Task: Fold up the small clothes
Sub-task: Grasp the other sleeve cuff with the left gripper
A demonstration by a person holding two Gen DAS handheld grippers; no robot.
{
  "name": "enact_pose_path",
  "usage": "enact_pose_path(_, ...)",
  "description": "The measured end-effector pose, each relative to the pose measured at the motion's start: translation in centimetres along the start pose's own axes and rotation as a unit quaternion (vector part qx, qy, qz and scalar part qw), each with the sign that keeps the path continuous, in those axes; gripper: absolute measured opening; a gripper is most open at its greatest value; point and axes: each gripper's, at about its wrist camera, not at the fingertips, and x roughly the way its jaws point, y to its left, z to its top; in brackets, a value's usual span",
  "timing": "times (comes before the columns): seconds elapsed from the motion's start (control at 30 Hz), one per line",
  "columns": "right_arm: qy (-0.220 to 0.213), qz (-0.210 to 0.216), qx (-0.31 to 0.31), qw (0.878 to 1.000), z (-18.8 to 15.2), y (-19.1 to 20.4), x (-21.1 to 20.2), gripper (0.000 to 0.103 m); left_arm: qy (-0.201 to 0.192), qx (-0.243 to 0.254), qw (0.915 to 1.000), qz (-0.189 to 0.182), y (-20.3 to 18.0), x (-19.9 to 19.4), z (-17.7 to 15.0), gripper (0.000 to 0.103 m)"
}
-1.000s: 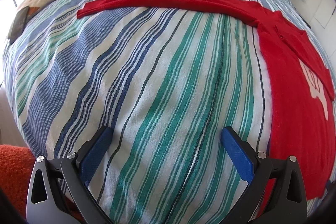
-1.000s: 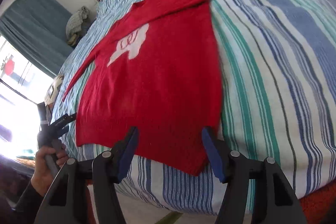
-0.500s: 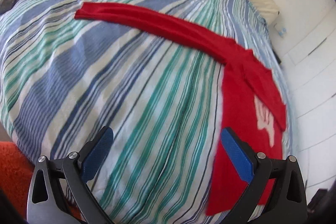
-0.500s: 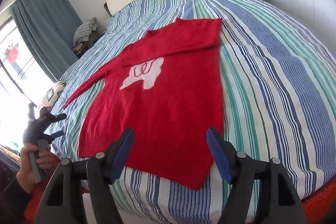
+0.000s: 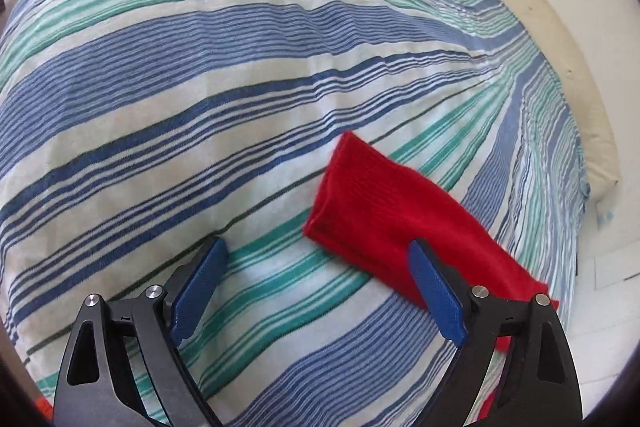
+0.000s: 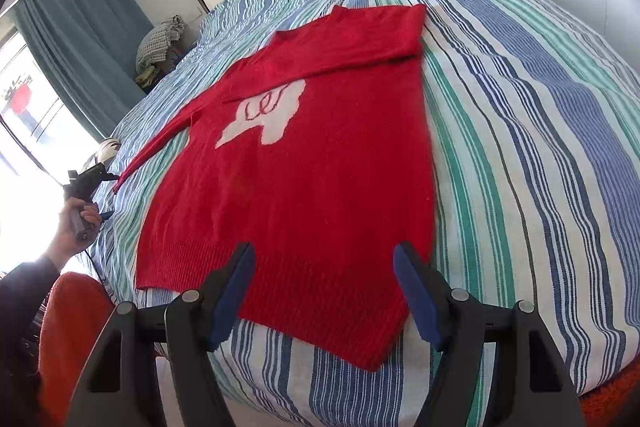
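Soft, limp knit sweater (image 6: pixel 304 195): left gripper (image 5: pixel 316 287), jaws apart and just narrowing, empty; pinch cuff (image 5: pixel 340 187) just ahead-right; right gripper (image 6: pixel 324 291) apart over hem

Red sweater (image 6: pixel 304 195): fuzzy matt knit, ribbed hem. Bedspread (image 5: pixel 200 107): thin woven striped cotton-ish cloth, slightly crinkled. Gripper pads (image 5: pixel 198 285): textured blue rubbery stuff, matt black plastic arms.

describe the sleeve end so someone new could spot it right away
Start at the striped bedspread covering the bed, then find the red knitted sweater spread flat on it. One long sleeve runs out sideways; its ribbed cuff is the only red patch lying alone on the stripes.
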Motion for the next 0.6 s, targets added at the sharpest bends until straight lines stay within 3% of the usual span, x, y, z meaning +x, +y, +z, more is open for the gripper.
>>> enact_pose_path(0.03, 0.004, 0.000, 0.002, 1.000, 0.0, -0.1, 0.2, 0.071, -0.006, 0.009, 0.9999, 0.006, -0.6, 0.4, 0.3, 0.084)
enact_pose_path(0.07, 0.007, 0.001, 0.003, 1.000, -0.1, -0.1, 0.4, 0.071, -0.010, 0.021, 0.9997, 0.012, -1.2, 0.8, 0.6, 0.068)
enact_pose_path(0.1, 0.009, 0.001, 0.003, 1.000, -0.1, -0.1, 0.5, 0.071, -0.010, 0.034, 0.9992, 0.017, -1.8, 1.1, 0.8, 0.035)
enact_pose_path(0.13, 0.009, 0.001, 0.002, 1.000, -0.1, 0.0, 0.6, 0.071, -0.008, 0.044, 0.9987, 0.024, -2.4, 1.3, 1.0, 0.016)
enact_pose_path(0.17, 0.007, 0.002, 0.002, 1.000, -0.1, 0.0, 0.5, 0.071, -0.007, 0.050, 0.9986, 0.017, -2.8, 1.0, 1.1, 0.008)
enact_pose_path(0.3, -0.003, 0.010, 0.005, 1.000, 0.0, 0.0, -0.2, 0.071, -0.059, 0.141, 0.9876, 0.037, -8.4, -3.5, 0.4, 0.007)
enact_pose_path(0.4, -0.005, 0.022, 0.009, 1.000, 0.1, -0.1, -0.3, 0.071, -0.083, 0.240, 0.9671, -0.009, -16.8, -7.6, -1.3, 0.007)
enact_pose_path(0.5, -0.002, 0.032, 0.011, 0.999, 0.1, -0.2, -0.2, 0.071, -0.095, 0.336, 0.9332, -0.086, -27.2, -12.0, -5.2, 0.007)
enact_pose_path(0.6, -0.005, 0.039, 0.013, 0.999, 0.1, -0.1, -0.5, 0.071, -0.088, 0.411, 0.8918, -0.166, -36.5, -15.1, -11.3, 0.007)
